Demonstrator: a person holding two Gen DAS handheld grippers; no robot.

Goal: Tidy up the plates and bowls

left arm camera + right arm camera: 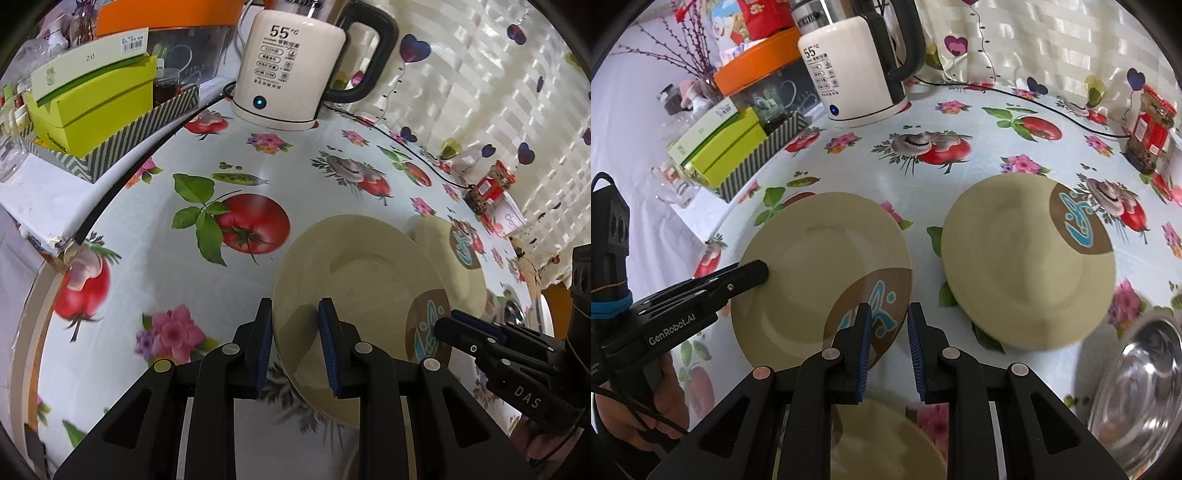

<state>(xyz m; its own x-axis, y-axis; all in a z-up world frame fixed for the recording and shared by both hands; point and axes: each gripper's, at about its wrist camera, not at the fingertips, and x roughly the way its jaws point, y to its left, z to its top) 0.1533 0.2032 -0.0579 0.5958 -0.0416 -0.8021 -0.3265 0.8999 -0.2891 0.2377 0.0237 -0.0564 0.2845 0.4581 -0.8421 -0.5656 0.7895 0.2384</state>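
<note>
kettle (295, 70): "55°C" (smaller print below unreadable), far side of counter | white box (85, 62): "20" | right tongs (532, 400): "DAS" | left tongs (672, 334): "GenRobot.AI"

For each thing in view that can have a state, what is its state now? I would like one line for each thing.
left gripper: open, fingers astride the near plate's rim
right gripper: open, over the near plate's brown patch
near plate: lying on the table
far plate: flat on the table, untouched
steel bowl: upright, empty
kettle: on its base, blue light lit
jar: upright, lid on
</note>
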